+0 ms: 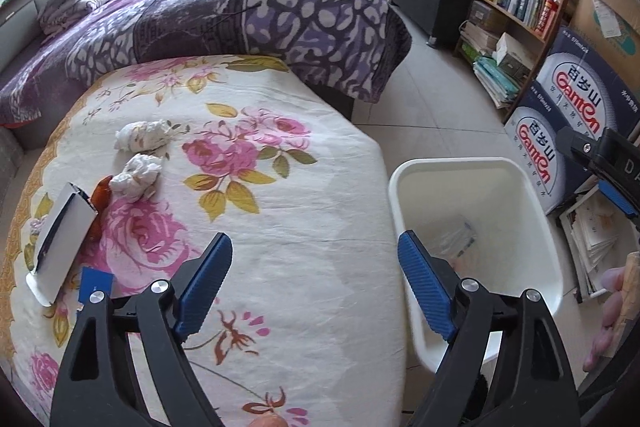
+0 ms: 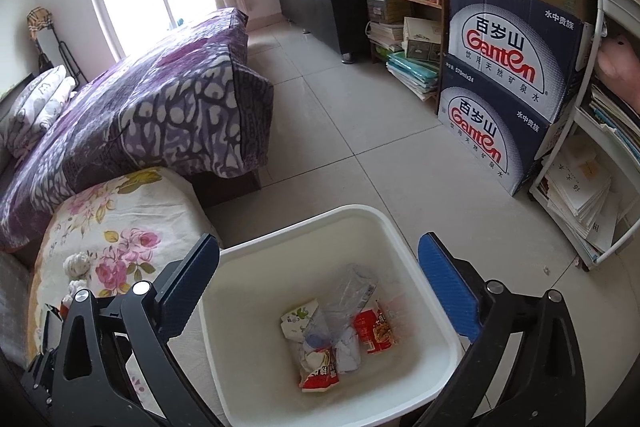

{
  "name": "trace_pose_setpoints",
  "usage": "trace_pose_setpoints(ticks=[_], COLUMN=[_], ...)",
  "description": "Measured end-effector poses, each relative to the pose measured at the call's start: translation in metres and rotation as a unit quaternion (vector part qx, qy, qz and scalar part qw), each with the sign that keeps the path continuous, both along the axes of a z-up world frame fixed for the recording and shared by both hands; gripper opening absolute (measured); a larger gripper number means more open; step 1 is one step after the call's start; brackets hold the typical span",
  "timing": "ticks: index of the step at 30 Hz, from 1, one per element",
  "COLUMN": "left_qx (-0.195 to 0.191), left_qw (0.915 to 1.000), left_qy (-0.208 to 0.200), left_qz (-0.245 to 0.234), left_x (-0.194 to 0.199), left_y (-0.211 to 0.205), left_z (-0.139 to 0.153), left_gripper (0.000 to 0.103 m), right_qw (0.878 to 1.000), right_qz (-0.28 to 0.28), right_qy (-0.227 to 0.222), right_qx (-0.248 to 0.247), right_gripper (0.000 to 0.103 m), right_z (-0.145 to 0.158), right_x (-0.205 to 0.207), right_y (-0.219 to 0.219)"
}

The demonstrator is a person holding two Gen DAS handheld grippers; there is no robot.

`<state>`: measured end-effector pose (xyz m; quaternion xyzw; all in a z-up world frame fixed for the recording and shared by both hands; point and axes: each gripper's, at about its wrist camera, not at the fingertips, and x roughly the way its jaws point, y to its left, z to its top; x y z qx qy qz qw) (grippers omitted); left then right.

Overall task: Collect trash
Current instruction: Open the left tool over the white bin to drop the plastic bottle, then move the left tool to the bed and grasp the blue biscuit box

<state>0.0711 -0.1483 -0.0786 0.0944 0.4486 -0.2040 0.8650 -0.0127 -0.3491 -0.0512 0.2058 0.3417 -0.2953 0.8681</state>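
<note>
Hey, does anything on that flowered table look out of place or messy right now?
Yes. Two crumpled tissues and an orange-brown wrapper lie loose on the flowered tablecloth near a white box, while the white bin beside the table already holds other trash.

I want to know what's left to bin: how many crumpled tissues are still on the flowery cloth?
2. One tissue lies farther back on the cloth, the other tissue nearer, beside an orange wrapper. The white box might hide more.

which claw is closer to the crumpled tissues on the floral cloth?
Left. The left claw hangs open over the cloth, tissues ahead to its left. The right claw is open over the white bin.
</note>
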Motion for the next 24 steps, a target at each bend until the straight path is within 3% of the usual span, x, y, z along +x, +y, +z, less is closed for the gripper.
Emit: trace_pose_setpoints(ticks=[5,12,16,24], left_qx=[0.076,0.158,0.170,0.149], left_qw=[0.9962,0.9833,0.9773,0.9688], left_qy=[-0.012,-0.015,0.013,0.086], left_qz=[0.040,0.089,0.126,0.178], left_x=[0.006,0.018,0.029,0.047], left_y=[0.027,0.077,0.111,0.170], left_z=[-0.016,-0.039,-0.049,-0.068], left_gripper=[0.086,0.086,0.086,0.086], right_qw=[1.000,0.998,0.996,0.991], right_qz=[0.028,0.065,0.082,0.121], right_qy=[0.013,0.023,0.028,0.051], right_qx=[0.003,0.012,0.016,0.009], right_gripper=[0.096,0.096,0.096,0.096], right_z=[-0.005,-0.012,-0.015,-0.027], right_x=[0.015,0.037,0.048,0.068], right_y=[0.020,0.049,0.066,0.102])
